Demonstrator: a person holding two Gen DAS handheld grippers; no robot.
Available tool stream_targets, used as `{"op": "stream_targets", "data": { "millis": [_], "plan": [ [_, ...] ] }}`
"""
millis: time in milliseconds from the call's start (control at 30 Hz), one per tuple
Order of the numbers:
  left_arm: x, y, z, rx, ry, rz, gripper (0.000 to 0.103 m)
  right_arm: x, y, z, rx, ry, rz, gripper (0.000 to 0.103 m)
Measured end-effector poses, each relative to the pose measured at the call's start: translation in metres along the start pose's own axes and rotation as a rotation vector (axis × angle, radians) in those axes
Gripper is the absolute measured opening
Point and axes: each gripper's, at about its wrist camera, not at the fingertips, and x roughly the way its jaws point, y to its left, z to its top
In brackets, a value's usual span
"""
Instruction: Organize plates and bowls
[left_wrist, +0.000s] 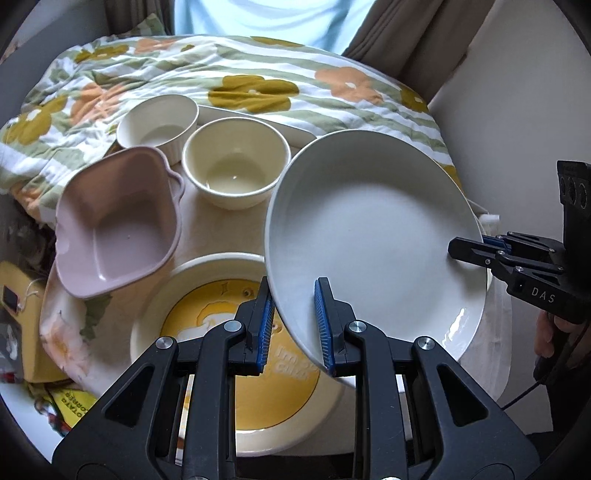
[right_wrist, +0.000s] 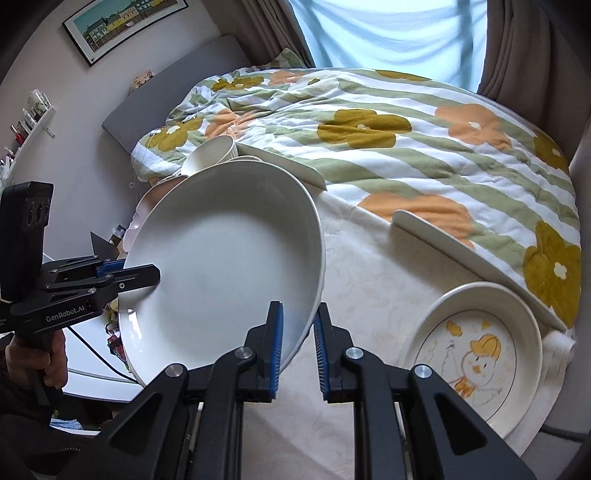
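Left gripper (left_wrist: 297, 325), right gripper (right_wrist: 298, 350) pinch white plate (left_wrist: 373, 236); yellow plate (left_wrist: 207, 325) half hidden.

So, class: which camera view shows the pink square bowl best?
The left wrist view: the pink square bowl shows whole, tilted, its inside open to the camera. In the right wrist view the white plate hides it, leaving only a pink sliver.
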Motion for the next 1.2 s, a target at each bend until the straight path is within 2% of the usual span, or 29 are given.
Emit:
{"op": "stream_targets", "data": {
  "millis": [200,333,500,700,900,1200],
  "plan": [
    [-0.006,0.035,-0.027,0.043,0.058,-0.025,0.019,0.013,0.045,-0.037,0.128,0.003,-0.009,0.015],
    [0.007,0.059,-0.04,0.076,0.11,-0.048,0.019,0.032,0.068,-0.06,0.195,0.021,-0.047,0.015],
    [0.027,0.075,-0.051,0.11,0.153,-0.074,0.019,0.049,0.079,-0.079,0.282,0.022,-0.089,0.015],
    [0.041,0.077,-0.051,0.141,0.163,-0.081,0.019,0.056,0.087,-0.086,0.326,0.012,-0.129,0.015],
    [0.051,0.078,-0.051,0.17,0.167,-0.045,0.019,0.059,0.099,-0.084,0.304,0.008,-0.167,0.015],
    [0.057,0.063,-0.059,0.266,0.136,0.085,0.02,0.058,0.101,-0.081,0.275,0.002,-0.187,0.015]
  ]
}}
